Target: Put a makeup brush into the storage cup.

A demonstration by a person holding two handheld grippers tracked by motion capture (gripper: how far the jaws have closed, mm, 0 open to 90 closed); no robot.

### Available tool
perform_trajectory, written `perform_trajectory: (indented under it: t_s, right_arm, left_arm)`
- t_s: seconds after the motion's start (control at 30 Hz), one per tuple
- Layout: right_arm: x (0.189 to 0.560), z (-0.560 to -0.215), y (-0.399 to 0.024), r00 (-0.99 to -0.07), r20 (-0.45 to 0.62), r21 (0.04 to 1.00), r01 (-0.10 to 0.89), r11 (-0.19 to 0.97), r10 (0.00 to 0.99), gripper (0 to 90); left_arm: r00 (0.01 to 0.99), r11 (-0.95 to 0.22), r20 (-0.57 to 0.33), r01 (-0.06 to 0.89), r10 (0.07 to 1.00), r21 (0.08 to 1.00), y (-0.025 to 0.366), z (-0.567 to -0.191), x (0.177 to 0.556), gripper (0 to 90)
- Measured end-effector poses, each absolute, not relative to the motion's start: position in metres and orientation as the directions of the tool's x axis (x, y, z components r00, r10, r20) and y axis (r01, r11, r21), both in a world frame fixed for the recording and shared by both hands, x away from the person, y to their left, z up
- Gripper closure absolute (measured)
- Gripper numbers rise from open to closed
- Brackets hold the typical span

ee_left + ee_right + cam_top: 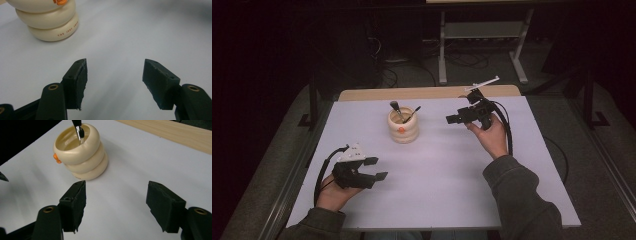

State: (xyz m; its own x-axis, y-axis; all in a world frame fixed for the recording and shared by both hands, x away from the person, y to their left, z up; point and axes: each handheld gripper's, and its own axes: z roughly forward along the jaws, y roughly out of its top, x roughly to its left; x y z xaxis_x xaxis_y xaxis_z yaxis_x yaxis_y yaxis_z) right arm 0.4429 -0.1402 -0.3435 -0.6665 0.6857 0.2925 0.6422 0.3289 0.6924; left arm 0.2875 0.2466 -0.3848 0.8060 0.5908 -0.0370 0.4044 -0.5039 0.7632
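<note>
A cream ringed cup [403,126] with an orange mark stands near the back middle of the white table [437,170]. Two dark-handled utensils [404,113] stick up out of it. My left gripper [376,168] rests low at the front left, open and holding nothing, its jaws pointing right. In the left gripper view the cup's base [48,22] sits up and to the left of the gripper [115,75]. My right gripper [452,119] is raised to the right of the cup, open and holding nothing. In the right gripper view the cup [80,152] lies ahead of the gripper [116,195] to the left.
A wooden strip [427,92] runs along the table's far edge. Beyond it a metal stand [482,45] and cables lie on the dark floor. Cables trail from both grippers. White table surface spreads between and in front of the hands.
</note>
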Motion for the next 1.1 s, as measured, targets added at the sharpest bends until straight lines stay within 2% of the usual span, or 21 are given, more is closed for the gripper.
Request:
perform_trajectory:
  t_s: [0.3,1.1]
  right_arm:
    - [0.429,-0.352,-0.146,-0.679,0.272,0.683,0.635,0.361,0.682,31.3]
    - [0.397,-0.370,-0.172,-0.664,0.280,0.674,0.650,0.351,0.693,30.9]
  left_arm:
    - [0.803,-0.501,-0.040,0.408,0.594,0.763,0.247,-0.385,0.288,36.3]
    - [0.797,-0.495,-0.038,0.411,0.603,0.765,0.247,-0.388,0.290,34.9]
